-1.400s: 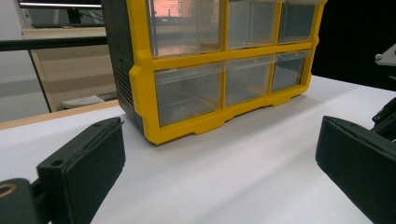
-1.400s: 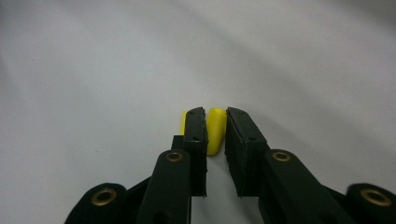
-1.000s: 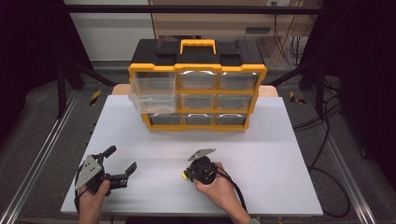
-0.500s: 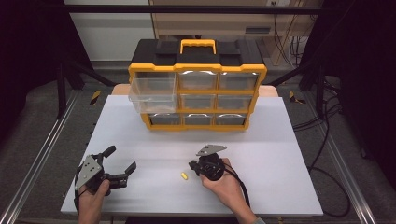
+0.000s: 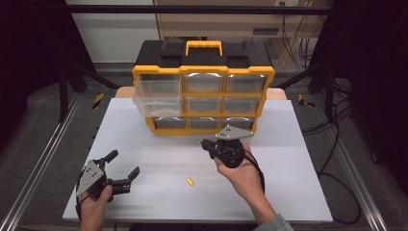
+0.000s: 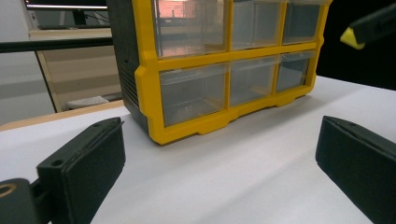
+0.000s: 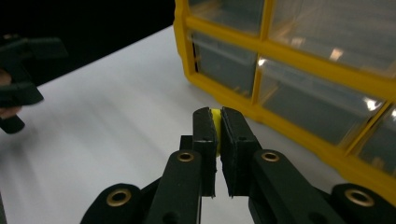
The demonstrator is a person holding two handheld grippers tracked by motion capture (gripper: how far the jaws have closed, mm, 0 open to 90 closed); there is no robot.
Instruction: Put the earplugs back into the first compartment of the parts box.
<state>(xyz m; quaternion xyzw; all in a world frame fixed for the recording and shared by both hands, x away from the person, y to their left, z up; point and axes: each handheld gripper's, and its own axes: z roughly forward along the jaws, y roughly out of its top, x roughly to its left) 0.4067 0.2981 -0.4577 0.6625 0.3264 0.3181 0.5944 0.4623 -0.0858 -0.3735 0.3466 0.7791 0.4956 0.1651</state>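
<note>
A small yellow piece (image 7: pixel 215 125) is pinched between the pads of my right gripper (image 7: pixel 215 114), which is shut on it. In the high view this right gripper (image 5: pixel 206 143) hangs above the white table just in front of the yellow and black drawer organizer (image 5: pixel 203 86). A second small yellow piece (image 5: pixel 190 181) lies loose on the table below it. My left gripper (image 5: pixel 124 162) rests at the table's near left, open, nothing between its jaws. In the left gripper view the left gripper (image 6: pixel 219 186) faces the organizer's (image 6: pixel 219 74) lower drawers.
The organizer's top-left clear drawer (image 5: pixel 156 94) is pulled out over the table. The other drawers are pushed in. The white table (image 5: pixel 288 159) has bare room on both sides of the hands. Black frame posts and cables stand around the table.
My right hand has lifted off the table and moved up toward the organizer. A loose yellow piece now shows on the table where the gripper was. The left hand has stayed put.
</note>
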